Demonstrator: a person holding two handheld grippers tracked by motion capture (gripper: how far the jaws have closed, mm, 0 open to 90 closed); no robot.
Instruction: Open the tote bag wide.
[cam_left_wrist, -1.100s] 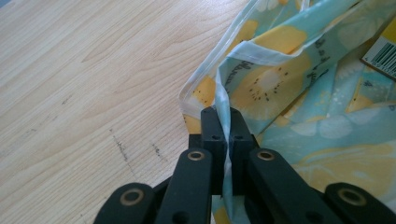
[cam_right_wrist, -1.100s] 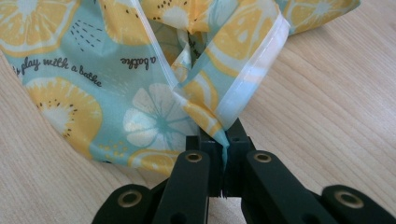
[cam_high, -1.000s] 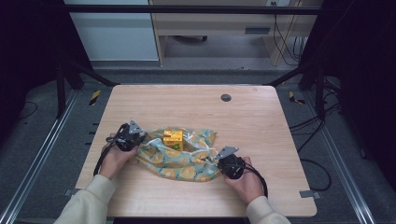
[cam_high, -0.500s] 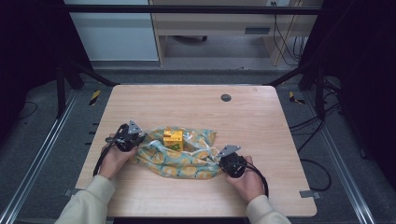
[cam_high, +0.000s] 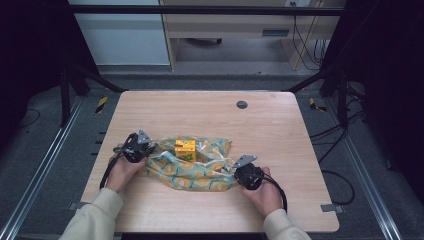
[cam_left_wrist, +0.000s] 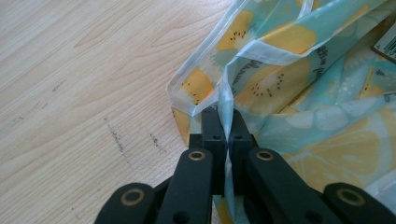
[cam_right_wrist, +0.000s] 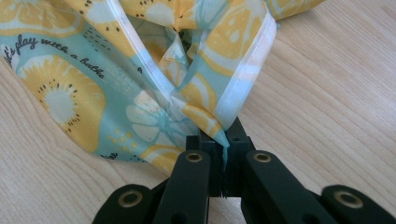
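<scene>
Two grippers pinch opposite edges of a fruit-print bag (cam_high: 197, 169) lying near the table's (cam_high: 280, 135) front middle. The left gripper (cam_left_wrist: 226, 122) is clamped on its left hem, the right gripper (cam_right_wrist: 225, 135) on its right corner. A yellow box (cam_high: 185, 149) sits at the bag's far side, between them.

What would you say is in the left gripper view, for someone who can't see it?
The left gripper is shut on the edge of a bag, teal with yellow fruit slices. The bag lies on a wooden table.
</scene>
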